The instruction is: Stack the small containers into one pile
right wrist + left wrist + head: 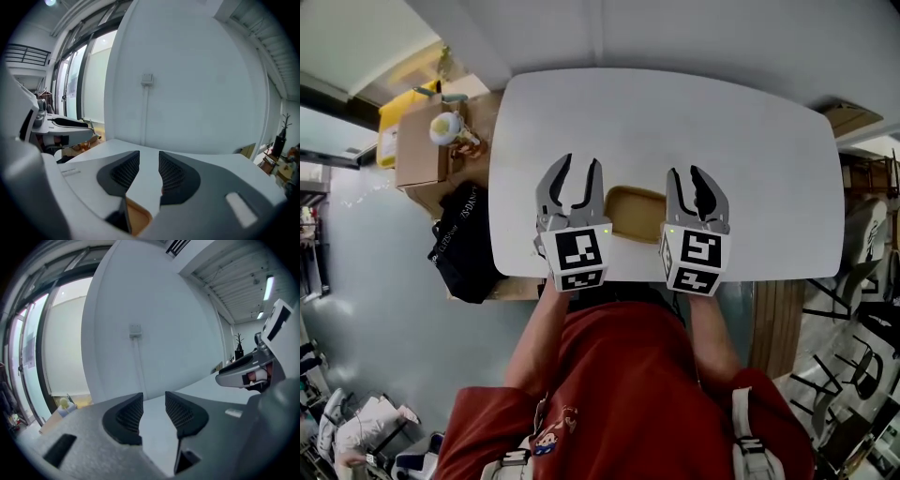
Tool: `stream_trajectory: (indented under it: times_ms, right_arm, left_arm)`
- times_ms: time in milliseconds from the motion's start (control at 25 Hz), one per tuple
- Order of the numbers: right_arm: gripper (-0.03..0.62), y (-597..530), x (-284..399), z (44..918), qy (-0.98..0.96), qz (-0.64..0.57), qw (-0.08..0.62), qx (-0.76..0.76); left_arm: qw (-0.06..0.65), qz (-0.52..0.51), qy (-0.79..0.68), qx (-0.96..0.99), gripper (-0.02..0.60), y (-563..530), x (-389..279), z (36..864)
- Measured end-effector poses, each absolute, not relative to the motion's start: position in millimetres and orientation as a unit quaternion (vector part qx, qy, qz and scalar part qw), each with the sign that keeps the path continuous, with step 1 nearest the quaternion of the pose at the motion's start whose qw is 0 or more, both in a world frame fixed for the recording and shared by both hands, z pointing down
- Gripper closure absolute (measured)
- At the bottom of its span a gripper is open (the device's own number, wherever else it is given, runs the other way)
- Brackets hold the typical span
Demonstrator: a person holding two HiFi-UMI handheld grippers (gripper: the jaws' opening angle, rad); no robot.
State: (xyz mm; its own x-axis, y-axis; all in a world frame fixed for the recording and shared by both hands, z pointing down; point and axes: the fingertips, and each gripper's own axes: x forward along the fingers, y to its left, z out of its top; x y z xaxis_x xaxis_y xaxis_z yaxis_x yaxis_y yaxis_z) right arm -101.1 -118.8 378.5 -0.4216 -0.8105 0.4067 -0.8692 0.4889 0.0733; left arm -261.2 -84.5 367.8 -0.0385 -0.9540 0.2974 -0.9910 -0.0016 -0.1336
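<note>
We hold the left gripper (582,164) and right gripper (684,173) with fingers apart and empty over the near edge of the desk (675,122), so we should descend squarely onto the container (636,211) between them.

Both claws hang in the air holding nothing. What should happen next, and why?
Probably lower the right gripper to the tan container on the table and take its rim. Both it and the left gripper stand open and empty, and that container, lying between them, is the only one in sight.
</note>
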Motion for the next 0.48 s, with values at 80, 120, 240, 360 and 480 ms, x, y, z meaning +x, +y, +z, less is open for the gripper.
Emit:
stream_trajectory:
  times_ms: [80, 120, 240, 360, 480]
  right_arm:
    - [0.462, -121, -105, 368, -0.845, 0.066, 0.184, 0.497]
    - [0.462, -123, -107, 363, -0.848, 0.062, 0.177, 0.496]
    - [0.461, -127, -113, 345, -0.855, 0.045, 0.154, 0.493]
    - [0.461, -130, -116, 330, -0.860, 0.029, 0.136, 0.490]
    - [0.461, -131, -121, 321, -0.865, 0.021, 0.128, 0.485]
  left_arm:
    - [0.032, 0.143, -0.711, 0.688, 0.433, -85, -264, 353]
    - [0.020, 0.137, -0.714, 0.687, 0.434, -85, -265, 346]
    - [-0.010, 0.120, -0.718, 0.685, 0.439, -85, -267, 330]
    - [-0.025, 0.102, -0.720, 0.686, 0.440, -87, -269, 318]
    - [-0.016, 0.087, -0.723, 0.685, 0.440, -87, -274, 308]
